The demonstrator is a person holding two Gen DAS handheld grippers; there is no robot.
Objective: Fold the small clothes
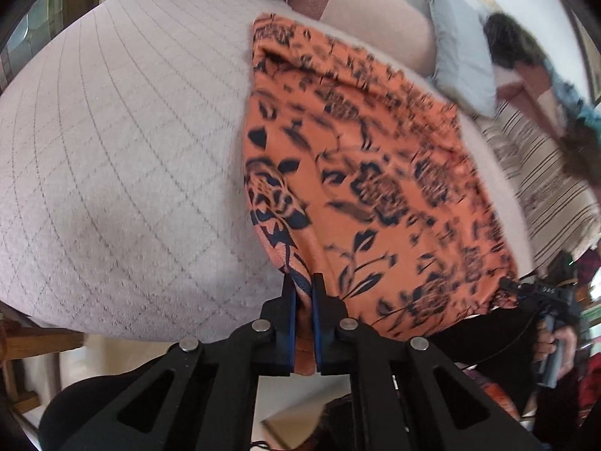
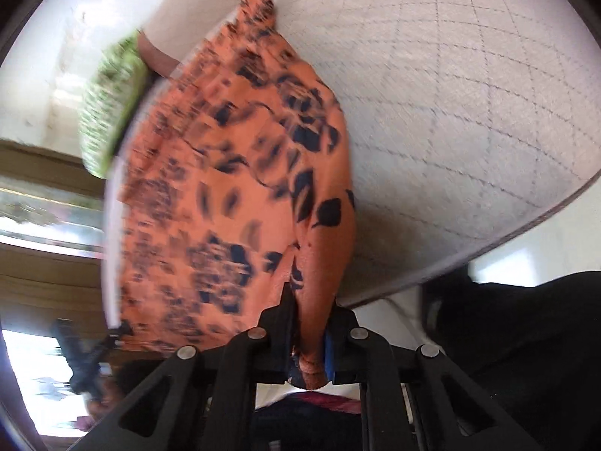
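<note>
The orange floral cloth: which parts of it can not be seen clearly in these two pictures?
- Left wrist view: the orange floral cloth has its far right half blurred; the corner inside the left hand-held gripper is hidden.
- Right wrist view: its left edge is blurred; the right hand-held gripper covers the pinched corner.

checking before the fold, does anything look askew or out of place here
Nothing stands out. The orange cloth lies on the quilted bed, a near corner pinched in the left gripper and another in the right gripper. It is a bit rumpled along its edges, not torn.
</note>
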